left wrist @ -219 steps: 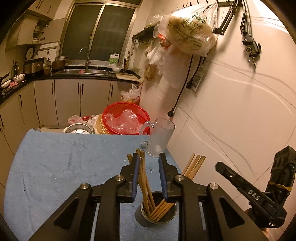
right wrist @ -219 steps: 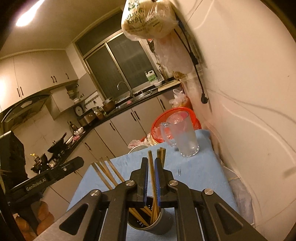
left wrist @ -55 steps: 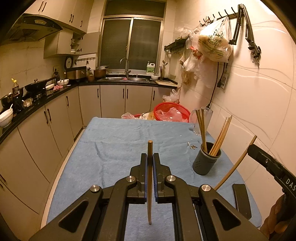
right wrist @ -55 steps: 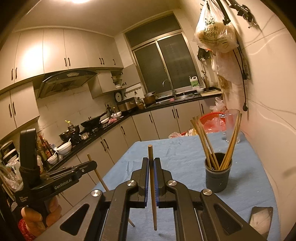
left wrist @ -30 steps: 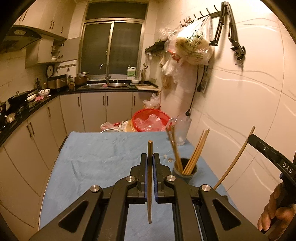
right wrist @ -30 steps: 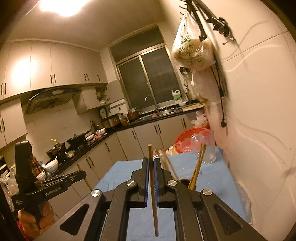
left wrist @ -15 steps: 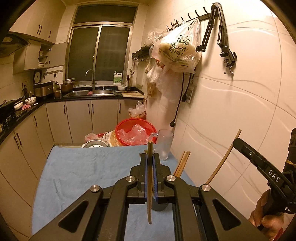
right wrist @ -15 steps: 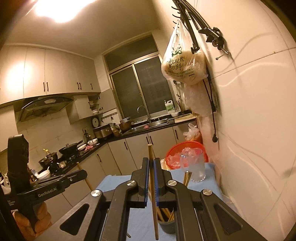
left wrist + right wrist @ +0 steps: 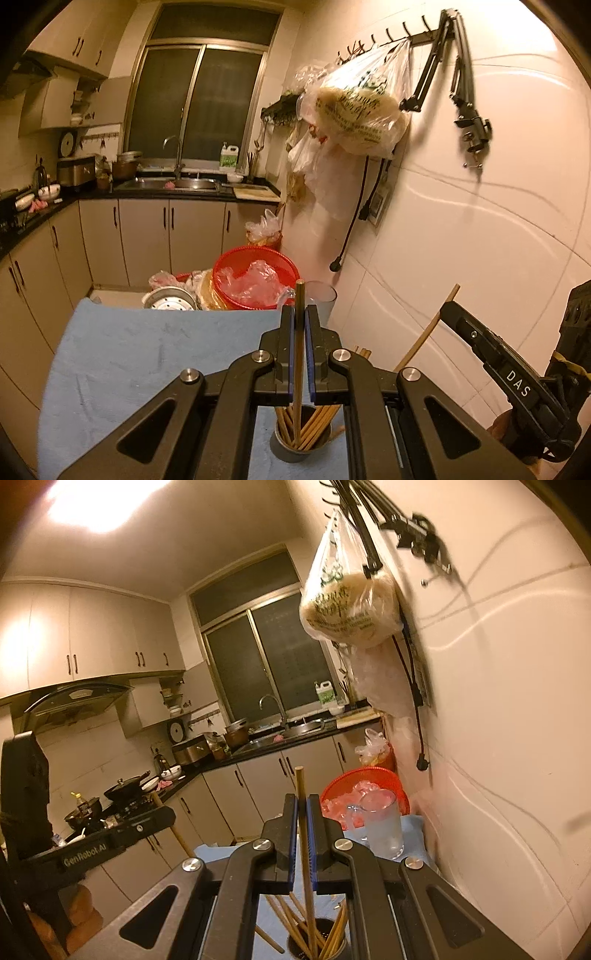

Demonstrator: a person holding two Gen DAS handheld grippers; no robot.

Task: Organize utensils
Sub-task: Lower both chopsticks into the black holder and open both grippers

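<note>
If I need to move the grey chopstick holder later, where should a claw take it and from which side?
Grip the grey chopstick holder low on its round wall, coming in level from the open side over the blue cloth, away from the tiled wall. Chopsticks fan out of its mouth, so a grip from above looks blocked.

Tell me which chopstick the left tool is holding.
The upright chopstick clamped in the left tool; the others lean loose in the grey cup.
</note>
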